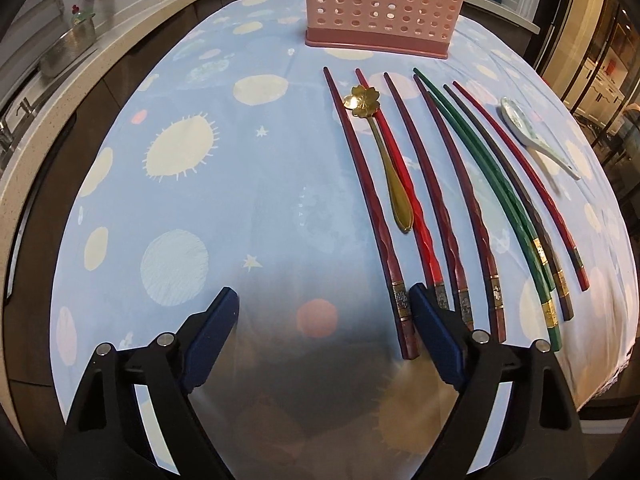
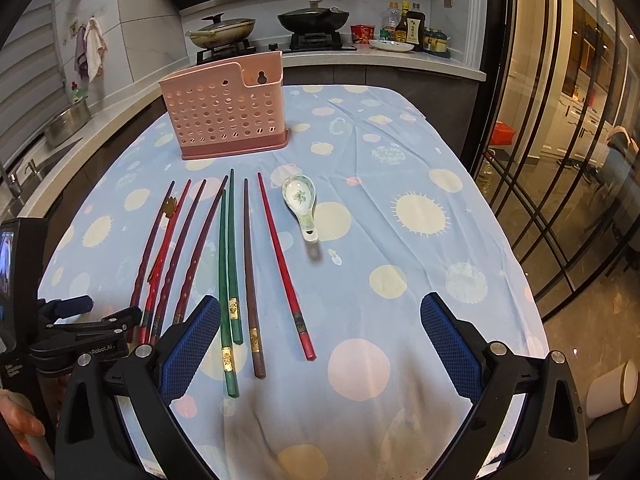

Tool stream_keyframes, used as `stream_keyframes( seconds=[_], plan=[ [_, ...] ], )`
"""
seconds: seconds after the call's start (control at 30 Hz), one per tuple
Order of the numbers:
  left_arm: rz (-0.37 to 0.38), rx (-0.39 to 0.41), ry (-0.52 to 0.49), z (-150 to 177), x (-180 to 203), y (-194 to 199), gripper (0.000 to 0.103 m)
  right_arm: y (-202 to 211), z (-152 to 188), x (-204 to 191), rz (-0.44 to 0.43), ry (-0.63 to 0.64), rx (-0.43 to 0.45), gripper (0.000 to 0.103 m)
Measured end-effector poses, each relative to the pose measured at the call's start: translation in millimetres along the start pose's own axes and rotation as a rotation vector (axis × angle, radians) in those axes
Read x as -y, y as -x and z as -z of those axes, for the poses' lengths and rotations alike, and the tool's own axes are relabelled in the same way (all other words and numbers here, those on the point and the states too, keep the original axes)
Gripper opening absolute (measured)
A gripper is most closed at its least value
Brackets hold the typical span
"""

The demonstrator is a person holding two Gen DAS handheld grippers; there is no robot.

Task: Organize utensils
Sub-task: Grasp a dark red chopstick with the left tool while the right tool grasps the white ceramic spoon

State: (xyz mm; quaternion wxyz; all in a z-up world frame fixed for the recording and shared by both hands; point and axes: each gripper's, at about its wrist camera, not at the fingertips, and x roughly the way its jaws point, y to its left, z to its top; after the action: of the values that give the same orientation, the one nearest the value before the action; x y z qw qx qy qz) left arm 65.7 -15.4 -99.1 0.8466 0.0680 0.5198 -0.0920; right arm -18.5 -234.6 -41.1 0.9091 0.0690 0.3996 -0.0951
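Note:
Several chopsticks lie side by side on the blue dotted tablecloth (image 1: pixel 200 200): dark red ones (image 1: pixel 370 216), a green pair (image 2: pixel 224 280), a brown one (image 2: pixel 249 272) and a red one (image 2: pixel 280 264). A gold flower-headed spoon (image 1: pixel 380 148) rests among the dark red ones. A white ceramic spoon (image 2: pixel 302 204) lies to their right. The pink perforated holder (image 2: pixel 228 112) stands upright behind them. My left gripper (image 1: pixel 323 294) is open, its right finger (image 1: pixel 432 328) beside the leftmost chopstick's butt end. My right gripper (image 2: pixel 320 302) is open above the green, brown and red chopstick ends.
A stove with two pans (image 2: pixel 264 26) and bottles (image 2: pixel 408 26) runs along the back counter. A sink and metal pot (image 2: pixel 66 120) are on the left, glass doors (image 2: pixel 560 160) on the right. A hand (image 2: pixel 16 416) shows at the lower left. The table edge is close.

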Motion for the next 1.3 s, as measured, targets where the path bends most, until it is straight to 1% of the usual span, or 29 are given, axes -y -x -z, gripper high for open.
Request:
stream_keyframes(
  seconds=[0.07,0.13,0.17,0.2,0.23,0.27,0.33,0.37,0.4,0.43,0.47,0.53,0.57,0.63,0.67,0.7,0.73,0.8,0.83,0.93,1.13,1.3],
  plan=[
    [0.008,0.006,-0.004,1.3,-0.4,2.5,0.076,-1.3,-0.3,-0.4,-0.002,0.001,-0.001,0.096],
    [0.017,0.012,-0.009,2.0,-0.9,5.1,0.065,-2.7,-0.8,-0.6,-0.003,0.003,-0.002,0.096],
    [0.025,0.014,-0.009,2.1,-1.7,6.0,0.063,-3.5,-1.3,-0.6,-0.006,0.004,0.000,0.096],
    [0.031,0.016,-0.009,1.8,-2.7,6.8,0.056,-4.6,-2.2,-1.0,-0.008,0.004,0.001,0.096],
    [0.038,0.020,-0.010,1.5,-3.9,7.9,0.047,-5.9,-4.1,-1.2,-0.011,0.005,0.003,0.096],
    [0.049,0.021,-0.012,1.5,-4.4,9.3,0.041,-7.2,-6.2,-0.9,-0.015,0.005,0.009,0.096],
    [0.083,0.017,-0.007,0.0,-7.0,10.9,0.020,-11.2,-13.0,0.3,-0.026,-0.001,0.021,0.096],
    [0.103,0.013,-0.005,-0.8,-7.9,10.4,0.016,-14.2,-17.6,1.5,-0.035,-0.006,0.023,0.096],
    [0.121,0.007,-0.001,-1.7,-9.4,10.0,0.010,-17.2,-22.4,2.9,-0.049,-0.013,0.028,0.093],
    [0.130,0.005,0.002,-2.0,-9.7,9.7,0.010,-20.0,-27.4,4.0,-0.062,-0.017,0.032,0.086],
    [0.137,0.002,0.004,-2.6,-10.4,9.3,0.010,-24.3,-32.9,5.0,-0.067,-0.020,0.033,0.083],
    [0.150,-0.002,0.004,-3.4,-10.4,8.5,0.007,-33.6,-43.1,6.7,-0.082,-0.027,0.031,0.068],
    [0.150,-0.003,0.004,-3.7,-10.1,7.6,0.007,-39.9,-48.0,7.7,-0.096,-0.034,0.026,0.063],
    [0.148,-0.004,0.004,-4.8,-9.3,6.3,0.007,-54.0,-55.3,9.4,-0.125,-0.050,0.007,0.044],
    [0.149,-0.005,0.004,-5.2,-9.2,6.2,0.007,-62.3,-58.3,9.7,-0.139,-0.057,-0.007,0.038],
    [0.150,-0.006,0.005,-5.4,-9.3,6.0,0.008,-70.0,-60.5,9.3,-0.148,-0.063,-0.020,0.029],
    [0.153,-0.007,0.006,-5.6,-9.7,5.7,0.008,-77.8,-62.0,8.9,-0.154,-0.068,-0.033,0.023],
    [0.157,-0.008,0.008,-5.4,-10.5,5.7,0.008,-92.4,-63.2,9.4,-0.164,-0.083,-0.059,0.015],
    [0.160,-0.009,0.010,-5.4,-10.9,5.5,0.008,-97.9,-62.4,9.6,-0.166,-0.088,-0.070,0.012],
    [0.164,-0.011,0.011,-5.5,-11.4,4.8,0.008,-111.3,-60.7,10.2,-0.167,-0.096,-0.096,0.009],
    [0.163,-0.011,0.009,-5.7,-11.7,4.5,0.008,-124.6,-52.4,10.0,-0.174,-0.100,-0.137,0.009],
    [0.166,-0.010,0.013,-5.9,-11.5,4.2,0.008,-126.3,-43.2,7.4,-0.188,-0.099,-0.142,0.010]
  ],
)
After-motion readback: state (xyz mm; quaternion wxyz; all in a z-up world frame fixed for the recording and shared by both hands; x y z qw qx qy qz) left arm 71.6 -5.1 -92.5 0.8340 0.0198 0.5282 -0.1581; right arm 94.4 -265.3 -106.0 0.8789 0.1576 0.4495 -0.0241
